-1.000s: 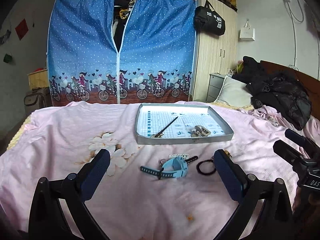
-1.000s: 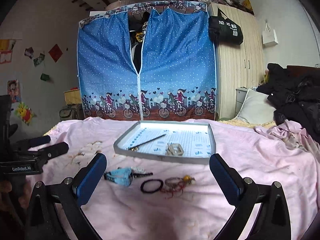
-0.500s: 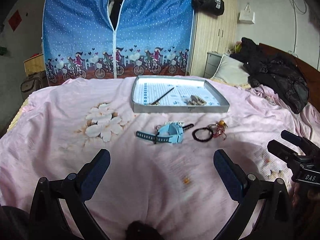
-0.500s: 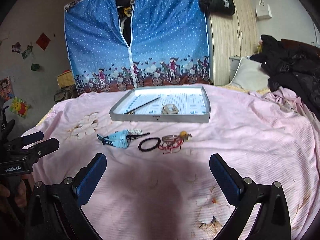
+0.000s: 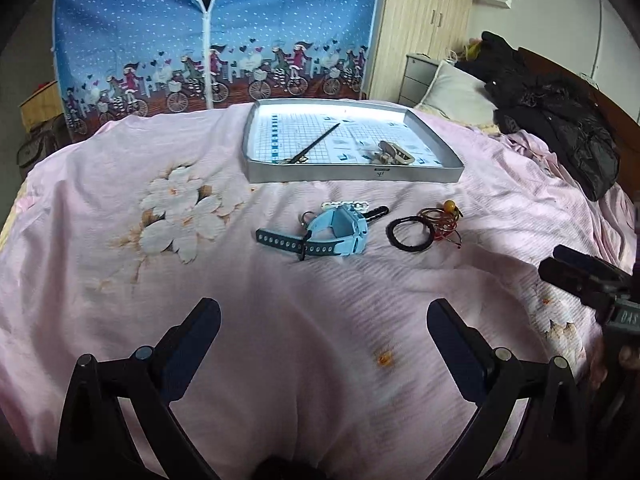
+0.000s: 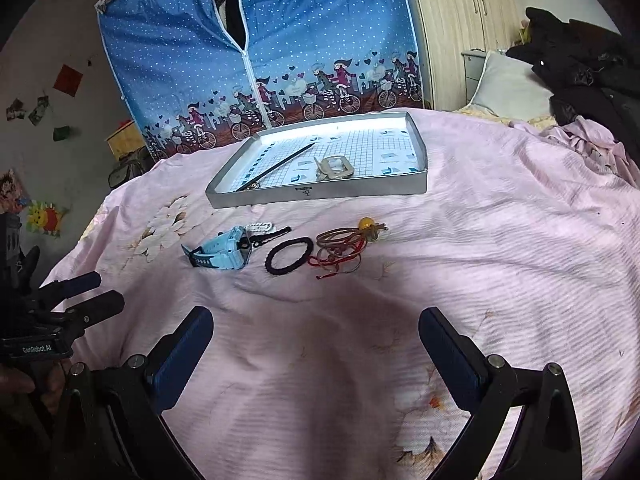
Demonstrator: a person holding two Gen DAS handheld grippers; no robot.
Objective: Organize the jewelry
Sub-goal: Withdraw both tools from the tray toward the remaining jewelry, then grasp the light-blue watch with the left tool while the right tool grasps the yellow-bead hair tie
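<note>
Pink bedsheet [image 5: 120, 280], tray [image 5: 352, 174], watch [image 5: 336, 232]

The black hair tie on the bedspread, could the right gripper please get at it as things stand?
Probably yes: the right gripper is open, the black hair tie lies ahead with bare bedspread between, though red cords touch it.

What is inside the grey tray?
Inside the tray lie a thin dark stick with an ornament at its near end, and a pale buckle-like clip. The near wall hides a strip of the floor.
</note>
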